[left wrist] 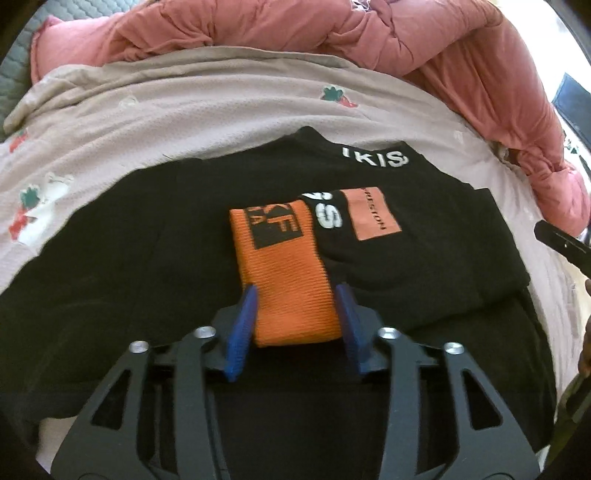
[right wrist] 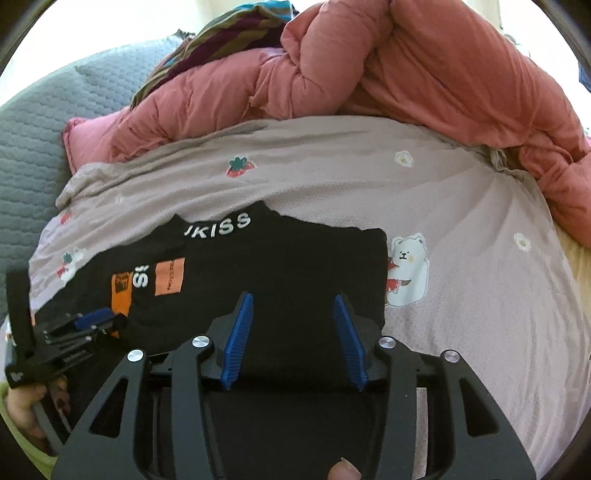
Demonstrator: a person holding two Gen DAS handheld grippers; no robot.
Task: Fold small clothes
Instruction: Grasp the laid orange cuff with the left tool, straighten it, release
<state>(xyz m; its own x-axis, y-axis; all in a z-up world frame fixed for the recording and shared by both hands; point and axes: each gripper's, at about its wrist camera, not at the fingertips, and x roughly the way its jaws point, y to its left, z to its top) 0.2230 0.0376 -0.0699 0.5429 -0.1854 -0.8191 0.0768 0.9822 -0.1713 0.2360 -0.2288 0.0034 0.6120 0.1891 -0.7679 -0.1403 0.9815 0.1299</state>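
A small black garment (left wrist: 129, 240) with white lettering and orange patches lies spread flat on the bed; it also shows in the right wrist view (right wrist: 295, 258). An orange band (left wrist: 288, 273) with a black logo lies on its middle, beside an orange label (left wrist: 373, 218). My left gripper (left wrist: 297, 295) is open, its blue fingers (left wrist: 243, 325) on either side of the band's near end. It shows from outside in the right wrist view (right wrist: 88, 321). My right gripper (right wrist: 293, 306) is open and empty over the garment's near right part. Its tip shows at the right of the left wrist view (left wrist: 554, 240).
The garment lies on a beige bedsheet (right wrist: 461, 258) printed with strawberries and bears. A bunched pink quilt (right wrist: 406, 66) runs along the far side and right. A grey quilted cover (right wrist: 29, 147) is at the left, with a striped cloth (right wrist: 221, 33) behind the quilt.
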